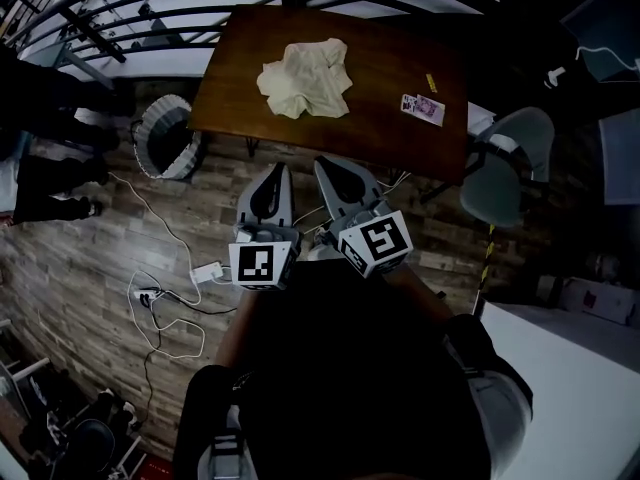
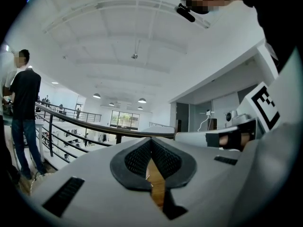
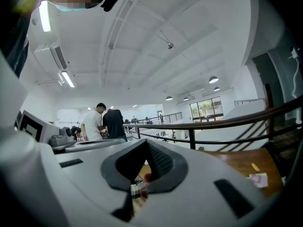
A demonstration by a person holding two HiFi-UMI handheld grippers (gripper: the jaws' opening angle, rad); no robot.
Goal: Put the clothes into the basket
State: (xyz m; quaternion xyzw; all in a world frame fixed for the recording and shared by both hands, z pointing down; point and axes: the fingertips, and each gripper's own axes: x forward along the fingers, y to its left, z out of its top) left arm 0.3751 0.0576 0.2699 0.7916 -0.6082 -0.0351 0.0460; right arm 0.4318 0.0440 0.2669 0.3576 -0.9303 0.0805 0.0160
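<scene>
Both left tongs [image 1: 277, 171] and right tongs [image 1: 326, 164] sit closed, empty, facing cream clothes [image 1: 306, 78] on the table [image 1: 395, 53].

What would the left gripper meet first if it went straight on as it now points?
Probably the near edge of the wooden table; the cream cloth lies farther on. Height is unclear.

Looks steeply down from the head, well above the table [image 1: 400, 58], onto the left gripper [image 1: 277, 171] and right gripper [image 1: 327, 163]; rides on each, close behind the jaws, facing level toward the railing [image 2: 71, 118]; shares table and railing across all three.
</scene>
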